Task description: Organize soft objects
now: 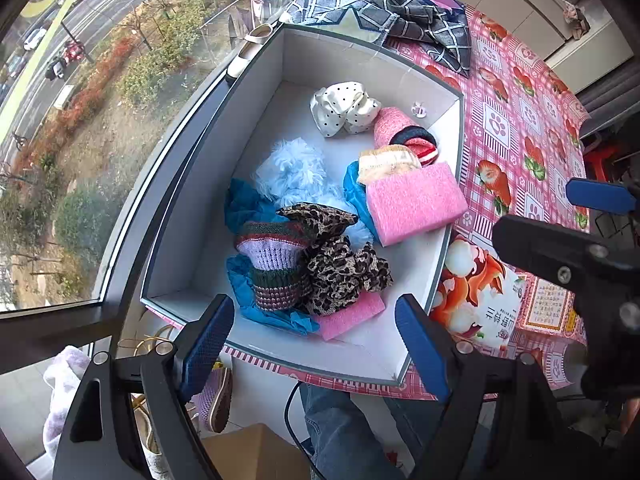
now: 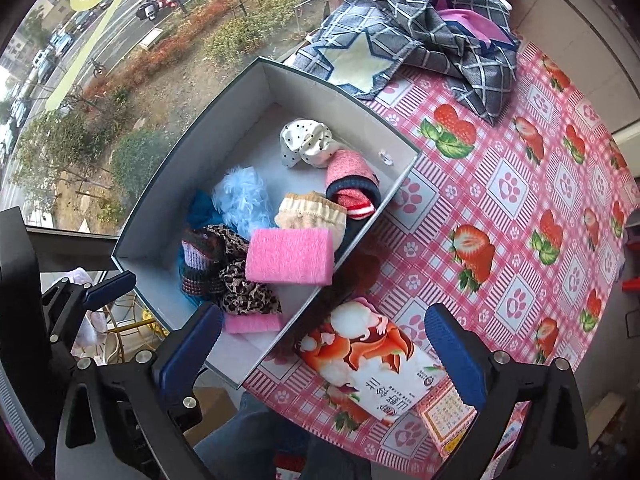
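Soft objects are shown heaped inside the white box on the worktop. Left gripper and right gripper are held above, fingers spread wide and empty.

Daylight is pouring in through the big window on my left, soft and even, no hard sun. The white box glows inside; its walls bounce light onto the pile, and only faint shadows sit under the pieces. The pink tablecloth reads crisp and saturated in the middle of my right view. Both lenses bend everything hard: straight frames curve, corners go black. My own blue pads sit close and slightly soft. A pale yellow reflection streaks the glass. Below the table edge it turns dim and murky.
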Tool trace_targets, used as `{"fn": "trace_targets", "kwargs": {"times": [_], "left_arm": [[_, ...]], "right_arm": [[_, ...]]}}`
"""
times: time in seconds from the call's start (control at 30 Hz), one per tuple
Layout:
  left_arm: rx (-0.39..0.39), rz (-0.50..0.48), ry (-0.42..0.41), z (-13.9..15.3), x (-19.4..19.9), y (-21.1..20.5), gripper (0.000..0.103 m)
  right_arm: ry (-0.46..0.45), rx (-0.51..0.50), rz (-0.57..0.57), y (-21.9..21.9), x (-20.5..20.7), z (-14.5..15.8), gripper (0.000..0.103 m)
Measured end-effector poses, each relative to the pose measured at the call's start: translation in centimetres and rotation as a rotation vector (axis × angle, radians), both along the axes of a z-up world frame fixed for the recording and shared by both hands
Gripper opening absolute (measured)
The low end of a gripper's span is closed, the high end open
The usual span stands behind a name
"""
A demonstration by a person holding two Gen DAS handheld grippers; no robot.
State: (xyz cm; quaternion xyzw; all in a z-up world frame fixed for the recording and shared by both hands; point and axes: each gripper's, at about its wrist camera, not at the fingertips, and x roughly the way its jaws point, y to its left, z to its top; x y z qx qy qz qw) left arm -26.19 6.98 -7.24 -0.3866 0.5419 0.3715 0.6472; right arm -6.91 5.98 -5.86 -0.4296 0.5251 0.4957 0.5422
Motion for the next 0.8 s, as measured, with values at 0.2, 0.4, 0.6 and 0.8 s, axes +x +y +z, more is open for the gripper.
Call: {"fn": "trace_targets", "kwargs": {"times": [0.2,0.4,0.6,0.8], "left_arm": [[0.029,-0.021,0.007,0.6,0.1,-0.1,0.085],[0.045,-0.054,0.020,0.9,0.6,0.0,0.085],[0.056,-0.084,0.030,1.2,1.0,0.2,0.085],[0.085,-0.085,-0.063,1.9,0.2,0.7,0.085]], "right_arm": [[0.007,-0.005,-0.033,-1.0,0.3,0.0,0.102],[0.009,0.004,-0.061,-1.6,0.5,0.3,0.102],[0.015,0.015,-0.093,-1.9,0.8,0.6,0.102],[0.022,0.020,-0.123,-2.1,1.0,0.6,0.102]]}}
